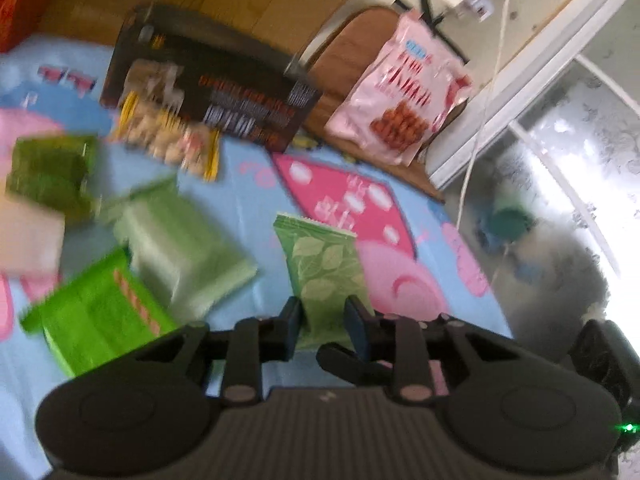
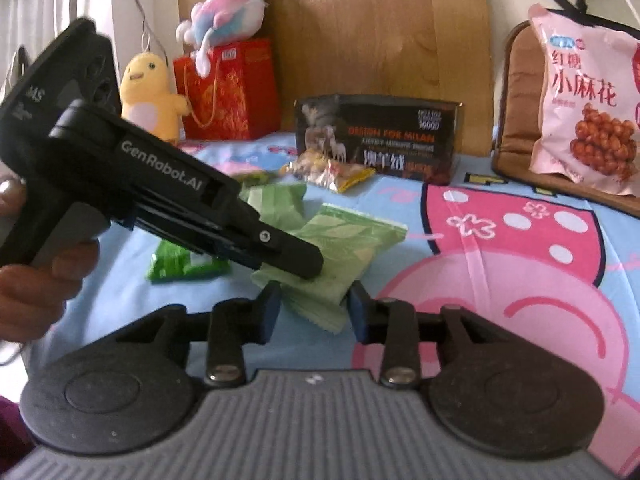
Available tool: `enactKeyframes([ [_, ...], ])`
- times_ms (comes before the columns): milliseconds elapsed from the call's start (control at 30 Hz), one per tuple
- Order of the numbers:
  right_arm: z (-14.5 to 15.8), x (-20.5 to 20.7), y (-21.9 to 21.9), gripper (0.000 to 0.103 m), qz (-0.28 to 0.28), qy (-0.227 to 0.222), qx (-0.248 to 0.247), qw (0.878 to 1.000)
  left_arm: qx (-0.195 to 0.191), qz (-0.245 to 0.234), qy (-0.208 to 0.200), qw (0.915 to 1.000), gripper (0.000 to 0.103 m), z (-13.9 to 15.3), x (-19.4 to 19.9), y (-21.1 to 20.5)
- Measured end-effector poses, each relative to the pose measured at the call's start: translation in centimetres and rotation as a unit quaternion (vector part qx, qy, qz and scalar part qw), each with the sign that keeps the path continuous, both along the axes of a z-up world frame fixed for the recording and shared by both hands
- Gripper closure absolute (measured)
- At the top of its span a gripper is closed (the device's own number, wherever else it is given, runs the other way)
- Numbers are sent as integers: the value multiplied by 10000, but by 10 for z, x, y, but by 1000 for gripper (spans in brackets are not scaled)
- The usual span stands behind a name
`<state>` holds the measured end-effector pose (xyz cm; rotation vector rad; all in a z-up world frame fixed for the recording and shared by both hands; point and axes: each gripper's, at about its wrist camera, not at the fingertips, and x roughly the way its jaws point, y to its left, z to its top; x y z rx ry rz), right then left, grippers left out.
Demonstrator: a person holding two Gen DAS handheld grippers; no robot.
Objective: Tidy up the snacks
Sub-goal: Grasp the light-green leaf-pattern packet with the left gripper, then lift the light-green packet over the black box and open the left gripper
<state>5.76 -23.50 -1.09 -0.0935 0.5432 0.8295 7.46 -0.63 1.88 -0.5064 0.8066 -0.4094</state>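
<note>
A green leaf-patterned packet (image 1: 326, 264) (image 2: 352, 240) is held over the blue cartoon bed sheet (image 1: 248, 196). My left gripper (image 1: 324, 320) is shut on its near end, one pad on each side. In the right wrist view the left gripper (image 2: 304, 264) comes in from the left, held by a person's hand (image 2: 40, 280), and clamps the packet's middle. My right gripper (image 2: 314, 312) has the packet's lower end between its fingers, with both pads touching its edges.
On the sheet lie a pale green packet (image 1: 184, 248), a bright green packet (image 1: 96, 316), a dark green packet (image 1: 48, 172) and a yellow snack packet (image 1: 172, 140). Behind stand a black box (image 2: 376, 140), a pink snack bag (image 2: 588, 108), a red gift bag (image 2: 228, 88) and a yellow plush toy (image 2: 148, 96).
</note>
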Motion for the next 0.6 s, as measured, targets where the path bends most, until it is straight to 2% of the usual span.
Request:
enactKeyframes([
  [167,26,16,4,64,-193,-366,326,9986,-18,90,-435,9990,78,37,27,11],
  [333,53,59,26,64,-303,-771,465,9955,106,314,-769,9965,78,71,81,26],
  [433,63,92,40,64,-358,-865,625,9936,218,536,-785,9952,78,77,119,38],
  [533,63,134,55,63,-359,-753,772,9935,439,847,-803,9922,78,76,149,49],
  [600,58,159,69,60,-340,-591,889,9937,603,1128,-738,9890,72,70,165,57],
])
